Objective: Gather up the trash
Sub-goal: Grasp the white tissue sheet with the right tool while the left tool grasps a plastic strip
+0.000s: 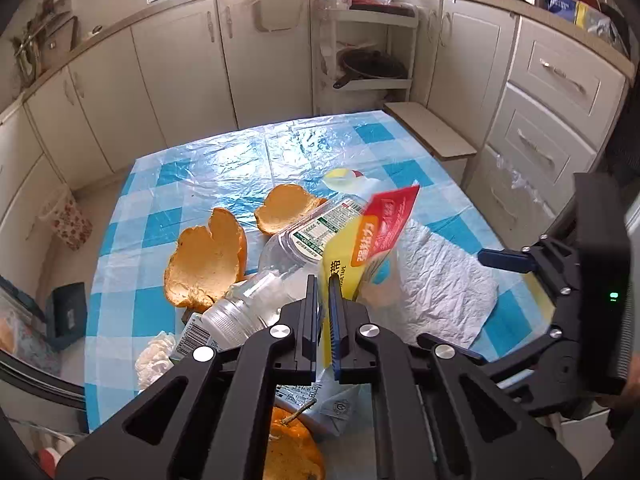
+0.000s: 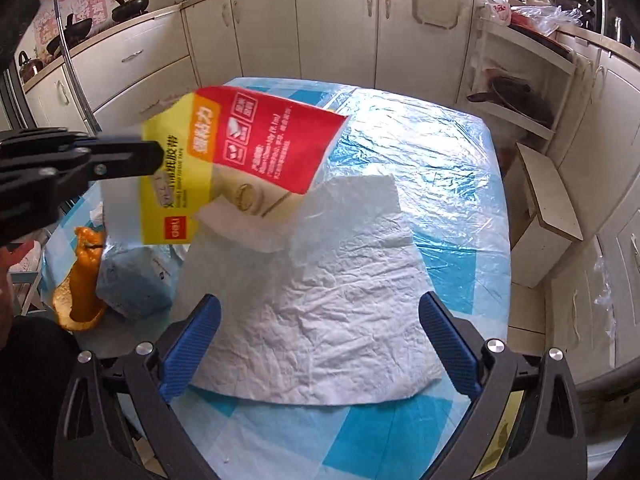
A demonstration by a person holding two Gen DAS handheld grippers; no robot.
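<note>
Left tool [image 1: 323, 280] clamped on wrapper [image 1: 372, 236]

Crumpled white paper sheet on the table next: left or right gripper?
Right, probably. The right gripper is open and empty directly over the white paper sheet; the left gripper is shut on the red-yellow wrapper.

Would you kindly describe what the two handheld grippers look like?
Both grippers, left gripper and right gripper, have matte black angular linkage frames with triangular cutouts, round silver pivot bolts and blue textured finger pads. The right one's black housing shows a small green light.
</note>
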